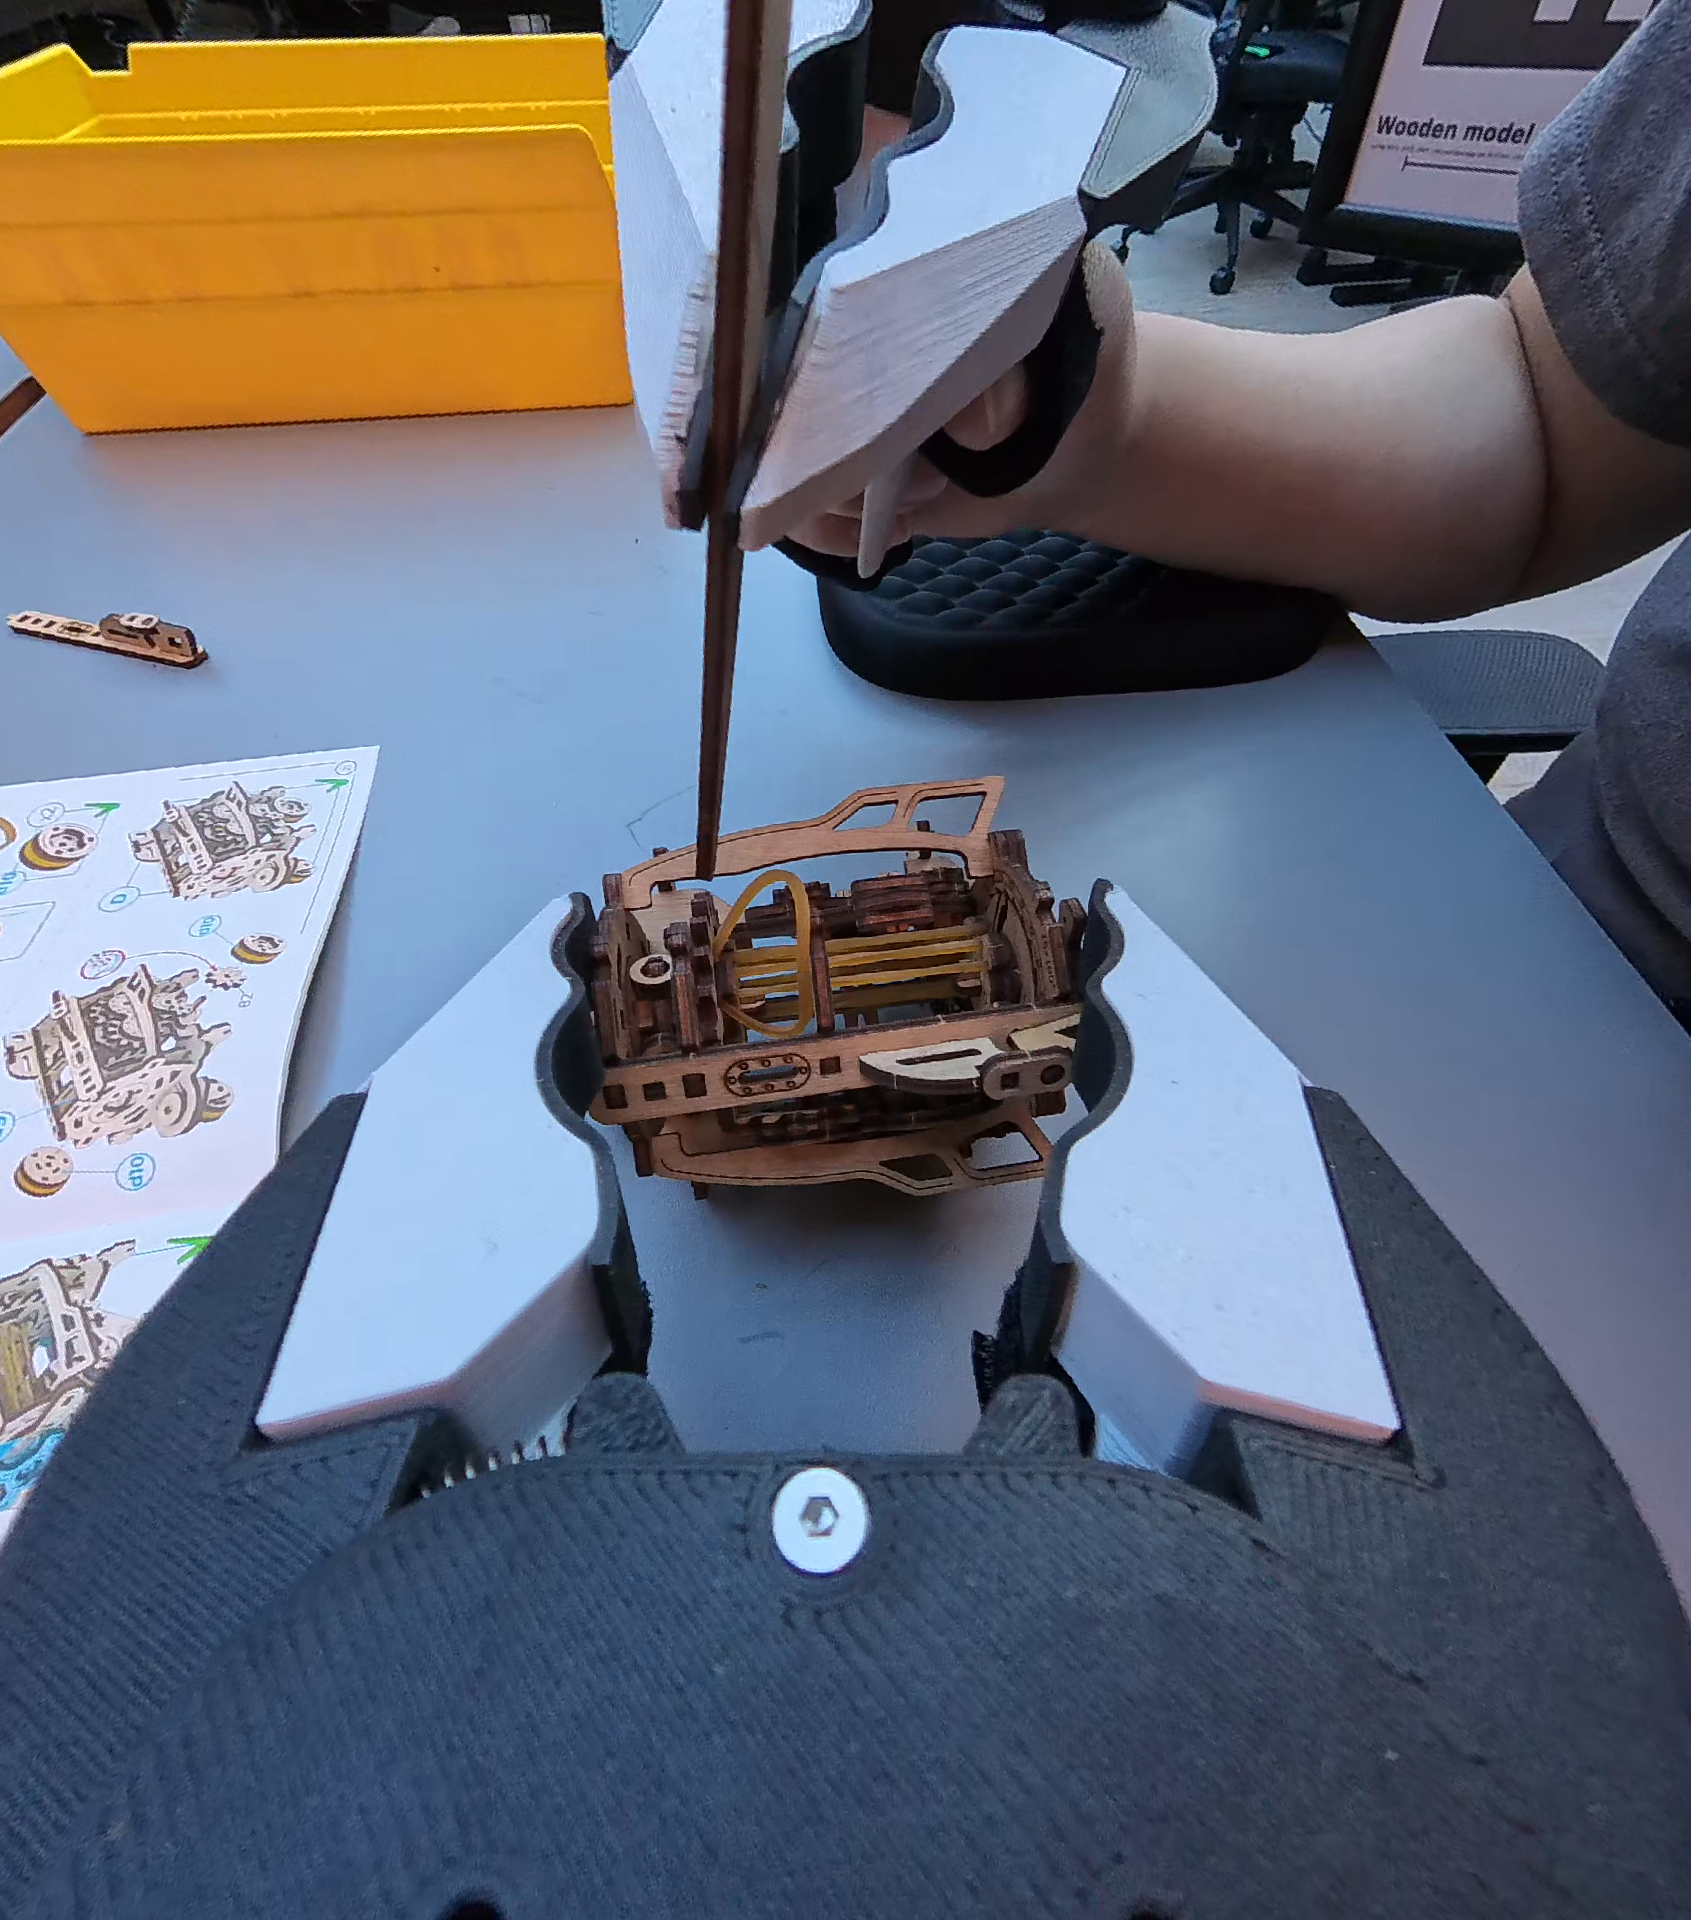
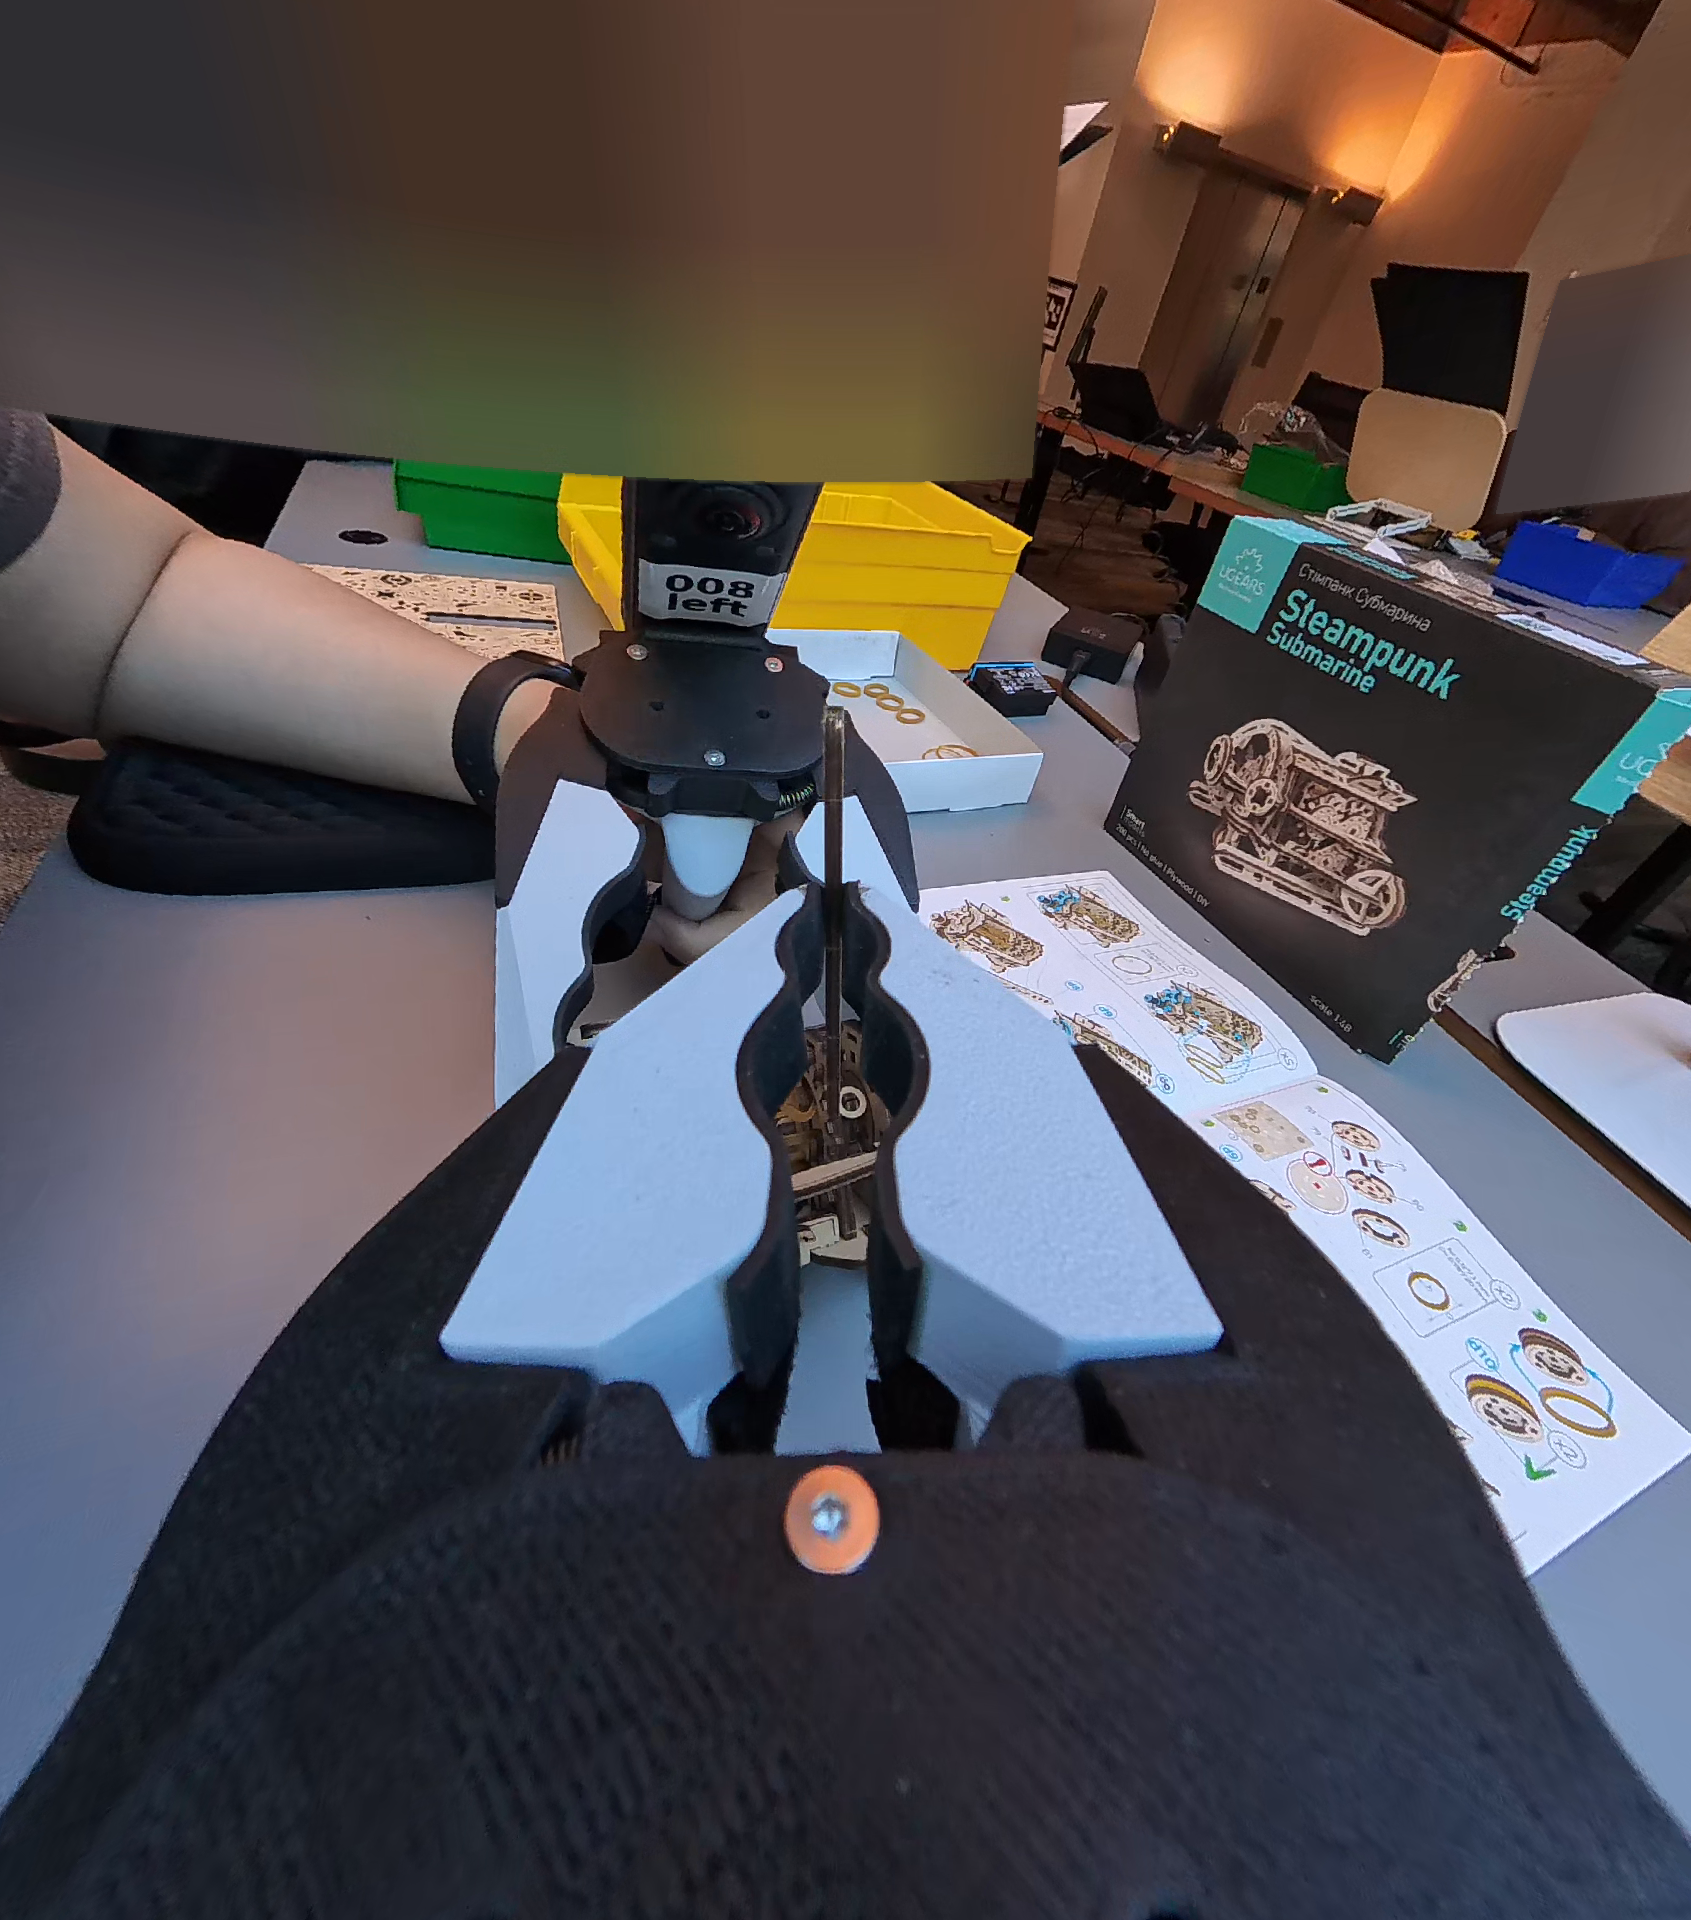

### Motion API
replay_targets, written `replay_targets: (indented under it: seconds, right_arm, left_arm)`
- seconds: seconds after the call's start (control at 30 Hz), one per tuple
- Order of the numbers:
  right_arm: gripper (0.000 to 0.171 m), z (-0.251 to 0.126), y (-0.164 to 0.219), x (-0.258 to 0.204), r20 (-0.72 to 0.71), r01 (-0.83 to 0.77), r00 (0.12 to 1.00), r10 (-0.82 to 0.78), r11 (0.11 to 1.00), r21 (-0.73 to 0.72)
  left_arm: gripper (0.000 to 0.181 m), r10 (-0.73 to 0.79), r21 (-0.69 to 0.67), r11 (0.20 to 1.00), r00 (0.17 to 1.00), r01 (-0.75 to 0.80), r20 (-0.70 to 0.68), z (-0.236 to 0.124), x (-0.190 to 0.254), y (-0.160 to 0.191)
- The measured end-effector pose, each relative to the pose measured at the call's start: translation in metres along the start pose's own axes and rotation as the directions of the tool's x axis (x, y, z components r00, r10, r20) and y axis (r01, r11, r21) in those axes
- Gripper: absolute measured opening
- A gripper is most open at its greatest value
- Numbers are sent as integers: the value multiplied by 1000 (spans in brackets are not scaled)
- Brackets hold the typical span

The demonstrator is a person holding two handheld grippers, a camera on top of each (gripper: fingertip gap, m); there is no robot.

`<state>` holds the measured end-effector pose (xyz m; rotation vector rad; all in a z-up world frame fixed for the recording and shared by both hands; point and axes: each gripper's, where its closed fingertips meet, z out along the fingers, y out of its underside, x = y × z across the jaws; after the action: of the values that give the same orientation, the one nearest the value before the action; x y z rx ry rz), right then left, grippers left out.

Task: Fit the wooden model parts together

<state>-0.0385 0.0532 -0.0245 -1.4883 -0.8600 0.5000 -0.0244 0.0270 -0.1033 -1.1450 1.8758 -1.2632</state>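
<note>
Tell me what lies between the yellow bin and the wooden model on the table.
Only bare grey table; the left wrist view shows nothing between yellow bin and wooden model.

On the smooth matt grey table [image 1: 467,582], the model [image 1: 836,997] is laser-cut brown wood with rubber bands, beside it glossy printed paper sheets [image 1: 93,987], behind it a shiny yellow plastic bin [image 1: 301,260], a wooden stick [image 1: 721,665] above.
</note>
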Motion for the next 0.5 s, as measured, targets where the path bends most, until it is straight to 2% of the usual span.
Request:
replay_targets:
  seconds: [0.5]
  right_arm:
    - [0,-5,-5,5,-23,7,1000,-6,999,36]
  left_arm:
    - [92,-2,5,1000,1000,2,-12,0,0,0]
